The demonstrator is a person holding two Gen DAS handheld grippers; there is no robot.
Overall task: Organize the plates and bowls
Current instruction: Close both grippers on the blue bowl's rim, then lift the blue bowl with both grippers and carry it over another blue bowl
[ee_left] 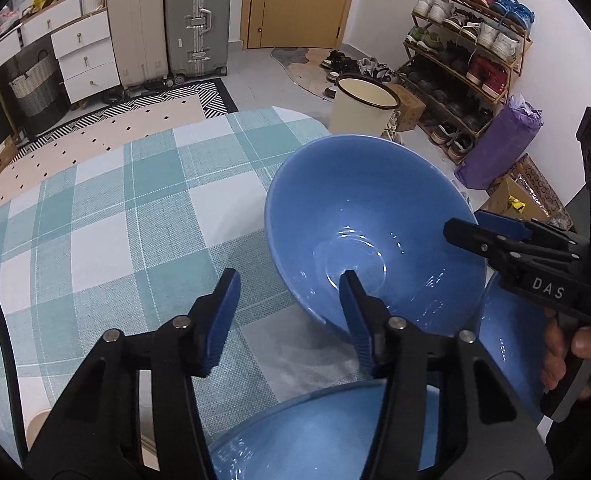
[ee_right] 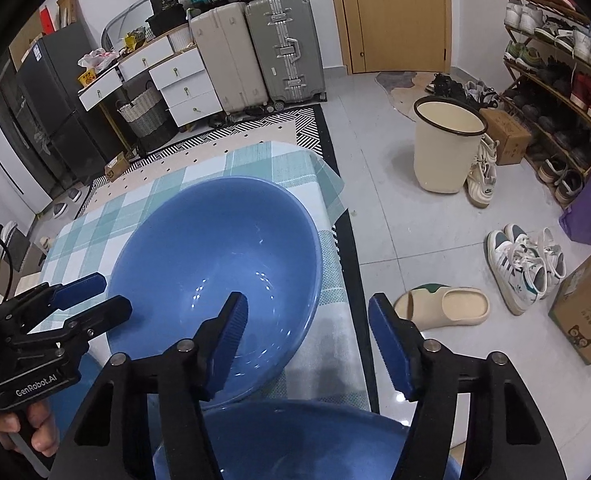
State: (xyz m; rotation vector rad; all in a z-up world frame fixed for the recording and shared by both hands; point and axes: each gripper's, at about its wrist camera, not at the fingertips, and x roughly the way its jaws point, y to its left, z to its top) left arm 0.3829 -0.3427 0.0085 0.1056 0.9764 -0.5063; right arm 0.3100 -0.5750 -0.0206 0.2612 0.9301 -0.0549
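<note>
A large blue bowl (ee_left: pixel 375 216) (ee_right: pixel 215 260) stands on the checked tablecloth (ee_left: pixel 115 220). My left gripper (ee_left: pixel 289 276) (ee_right: pixel 113 292) straddles its left rim: one finger is inside the bowl, the other outside with cloth showing between pad and wall, so it is open. On the opposite rim my right gripper (ee_right: pixel 307 299) (ee_left: pixel 465 220) stands the same way, one finger in the bowl and one beyond the rim, open. A second blue bowl (ee_left: pixel 315 432) (ee_right: pixel 303 440) lies close under the grippers. A third blue dish (ee_left: pixel 507 340) shows by the hand holding the right gripper.
The table's right edge (ee_right: pixel 335 248) runs close beside the bowl, with tiled floor beyond. On the floor are a cream bin (ee_right: pixel 443 152), a slipper (ee_right: pixel 443 308), sneakers (ee_right: pixel 523 264) and a cardboard box (ee_right: pixel 587 312). Suitcases (ee_left: pixel 167 20) and a shoe rack (ee_left: pixel 467 52) line the walls.
</note>
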